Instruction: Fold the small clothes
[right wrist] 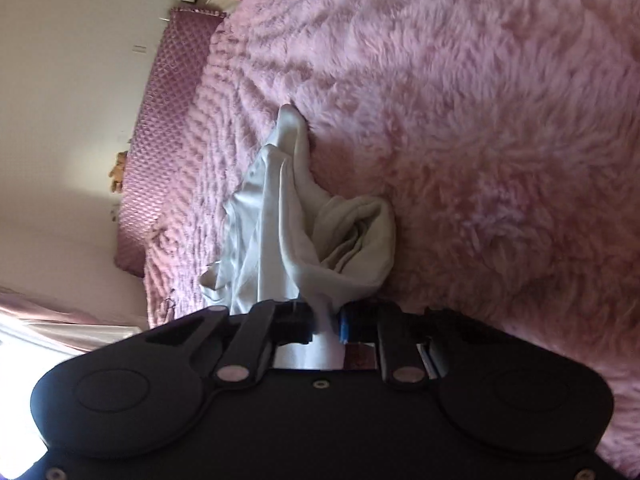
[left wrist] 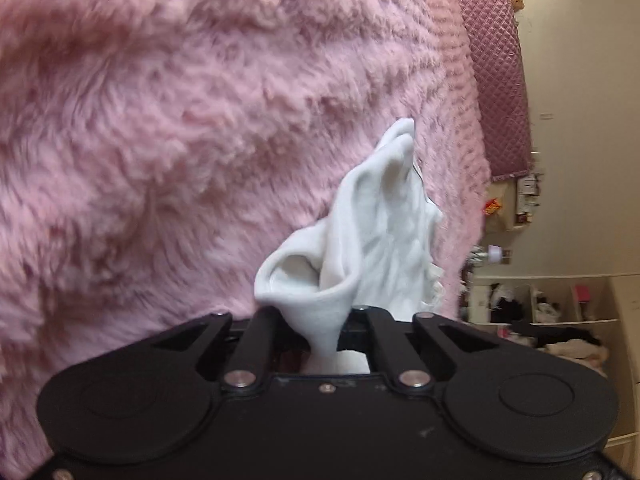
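While the pink fluffy blanket (left wrist: 200, 120) lies beneath, the white garment (left wrist: 360, 240) is pinched by the left claw (left wrist: 320, 344) and right claw (right wrist: 326, 326).

I see the small white garment (left wrist: 360, 240) bunched and creased on the fluffy pink blanket (left wrist: 180, 120), one rolled hem gaping open like a funnel, its near edges drawn up off the pile.
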Demonstrator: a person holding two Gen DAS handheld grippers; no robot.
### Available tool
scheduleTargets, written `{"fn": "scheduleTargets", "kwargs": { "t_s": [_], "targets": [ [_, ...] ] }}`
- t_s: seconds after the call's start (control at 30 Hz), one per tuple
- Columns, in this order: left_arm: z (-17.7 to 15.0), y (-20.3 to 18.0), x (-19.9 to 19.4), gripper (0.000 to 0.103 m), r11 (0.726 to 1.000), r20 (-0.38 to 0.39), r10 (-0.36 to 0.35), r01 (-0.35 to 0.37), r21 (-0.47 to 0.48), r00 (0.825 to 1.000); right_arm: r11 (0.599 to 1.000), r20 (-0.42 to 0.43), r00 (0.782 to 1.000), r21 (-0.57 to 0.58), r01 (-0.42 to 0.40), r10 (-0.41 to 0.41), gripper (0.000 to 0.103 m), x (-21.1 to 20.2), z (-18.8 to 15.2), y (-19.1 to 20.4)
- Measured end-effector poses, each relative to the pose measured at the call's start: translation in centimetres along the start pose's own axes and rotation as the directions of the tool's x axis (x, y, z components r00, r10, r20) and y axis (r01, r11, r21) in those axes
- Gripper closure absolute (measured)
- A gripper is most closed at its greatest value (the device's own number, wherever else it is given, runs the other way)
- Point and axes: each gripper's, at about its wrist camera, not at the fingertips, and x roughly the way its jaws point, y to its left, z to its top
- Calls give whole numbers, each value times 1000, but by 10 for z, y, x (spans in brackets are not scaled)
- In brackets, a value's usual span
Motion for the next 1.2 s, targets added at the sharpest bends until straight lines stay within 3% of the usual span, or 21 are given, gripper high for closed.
{"fn": "scheduleTargets", "kwargs": {
  "t_s": [0.17, 0.4, 0.53, 0.63, 0.7, 0.83, 0.9, 0.93, 1.0, 1.07, 1.2],
  "targets": [
    [-7, -33, -25, 102, 989, 59, -3, -6, 145, 998, 999, 7, 1000, -38, -29, 29, 94, -15, 8, 19],
    [-30, -39, -90, 102, 979, -8, -41, 42, 201, 999, 992, -19, 993, -38, -121, 120, 95, -75, -9, 18],
    [-67, -5, -128, 102, 961, -63, 53, -34, 274, 997, 998, -72, 995, -24, -64, 62, 95, -122, -34, -20],
    [-88, 38, -134, 101, 957, -113, 151, -116, 266, 982, 1000, -103, 995, 3, 8, -7, 95, -143, -49, -58],
    [-93, 62, -127, 96, 954, -132, 192, -153, 258, 973, 999, -107, 994, 28, 26, -23, 95, -145, -54, -80],
    [-95, 69, -116, 85, 903, -147, 222, -147, 404, 964, 1000, -113, 993, 5, 18, -18, 98, -137, -56, -99],
    [-89, 66, -127, 71, 898, -163, 231, -146, 414, 959, 1000, -144, 989, -16, 27, -29, 95, -142, -51, -95],
    [-84, 64, -133, 61, 893, -165, 251, -163, 419, 954, 998, -163, 985, -31, 45, -50, 89, -148, -49, -91],
    [-74, 51, -154, 52, 865, -117, 296, -214, 454, 948, 990, -182, 976, -96, 102, -118, 82, -162, -42, -81],
    [-67, 34, -173, 51, 810, -32, 306, -243, 534, 951, 966, -176, 967, -216, 142, -182, 77, -174, -34, -65],
    [-61, -13, -170, 45, 639, 88, 298, -267, 721, 950, 818, -14, 959, -525, 233, -282, 77, -172, -32, -6]
  ]
}}
